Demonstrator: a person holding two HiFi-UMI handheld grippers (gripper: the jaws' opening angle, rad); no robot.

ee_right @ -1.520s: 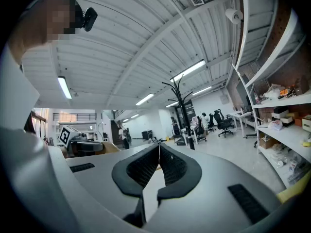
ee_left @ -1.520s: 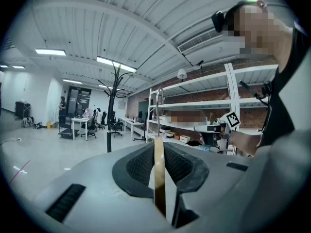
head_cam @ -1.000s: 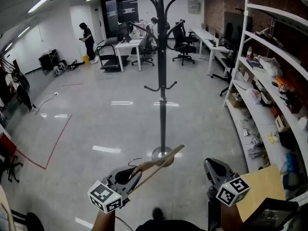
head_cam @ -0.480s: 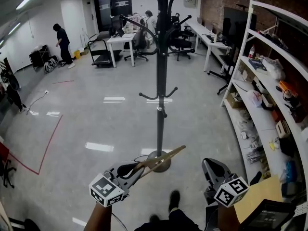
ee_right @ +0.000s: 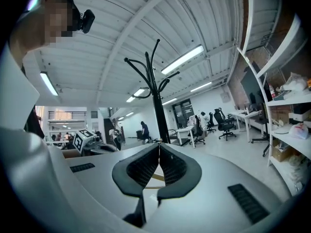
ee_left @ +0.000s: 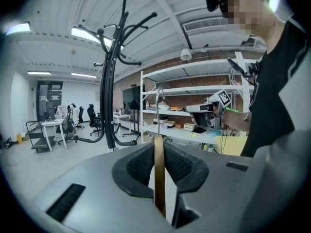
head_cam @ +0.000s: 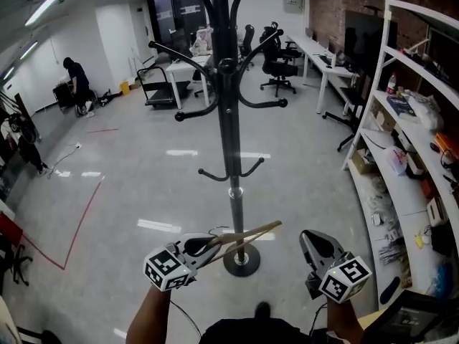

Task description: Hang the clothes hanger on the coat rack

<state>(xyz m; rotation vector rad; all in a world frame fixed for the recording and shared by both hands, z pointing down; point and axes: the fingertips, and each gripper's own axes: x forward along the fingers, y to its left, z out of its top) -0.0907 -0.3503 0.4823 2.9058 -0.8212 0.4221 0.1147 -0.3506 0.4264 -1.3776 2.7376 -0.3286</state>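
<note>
A wooden clothes hanger (head_cam: 240,236) with a metal hook is clamped in my left gripper (head_cam: 204,245), which is shut on it. In the left gripper view the hanger (ee_left: 159,174) stands edge-on between the jaws, its hook rising above. The black coat rack (head_cam: 226,120) stands straight ahead, its round base (head_cam: 241,261) just beyond the hanger. Its curved arms spread at mid height and at the top; the rack (ee_left: 109,96) shows left of the jaws, and the rack (ee_right: 157,101) rises behind the right jaws. My right gripper (head_cam: 315,246) is shut and holds nothing, right of the base.
White shelving (head_cam: 412,142) loaded with small items runs along the right side. Desks and office chairs (head_cam: 276,56) stand at the far end. A person (head_cam: 75,84) bends near the far left wall. Red tape (head_cam: 75,224) marks the glossy floor on the left.
The view has closed in on the coat rack: its pole and base are nearer and the arms loom overhead. Both grippers keep their hold and spacing, with the hanger still in the left.
</note>
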